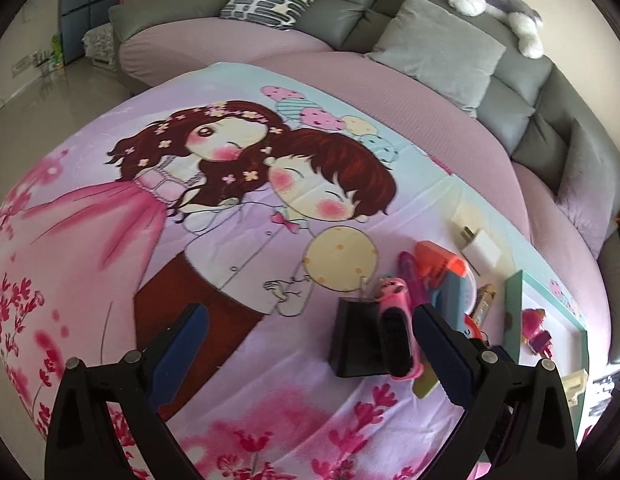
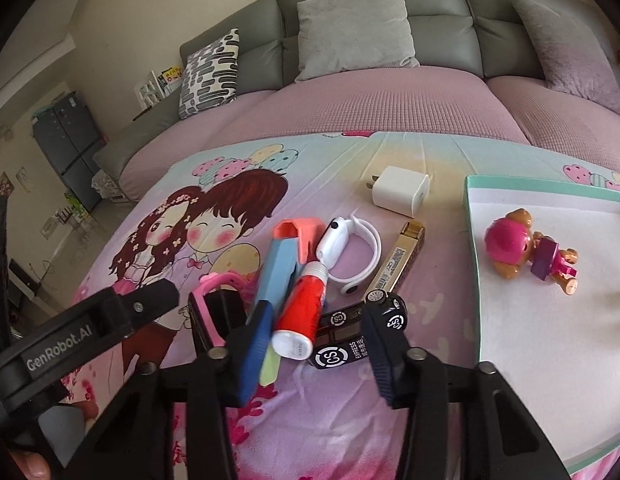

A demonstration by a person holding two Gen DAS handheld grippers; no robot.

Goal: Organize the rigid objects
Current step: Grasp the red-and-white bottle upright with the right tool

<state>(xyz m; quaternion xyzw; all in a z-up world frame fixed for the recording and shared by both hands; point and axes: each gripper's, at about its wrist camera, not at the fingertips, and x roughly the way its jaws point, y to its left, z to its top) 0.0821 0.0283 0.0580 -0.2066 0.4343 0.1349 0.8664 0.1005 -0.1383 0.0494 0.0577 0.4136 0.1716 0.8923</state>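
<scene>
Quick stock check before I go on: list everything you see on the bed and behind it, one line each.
Toy bus: one, black, between right gripper's fingers.
Tube: one, red, white cap, beside bus.
Stapler: one, blue and orange, mid-pile.
Smartwatch: one, white.
Pink watch: one, near black block.
Gold box: one.
Charger: one, white.
Tray: one, white, teal rim.
Toy pup: one, pink, in tray.
Cushions: grey, on sofa.
Left gripper: open.
Right gripper: around bus and tube.

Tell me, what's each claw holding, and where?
Left gripper: nothing. Right gripper straddles the white-capped red tube and black toy bus; grip cannot be told.
</scene>
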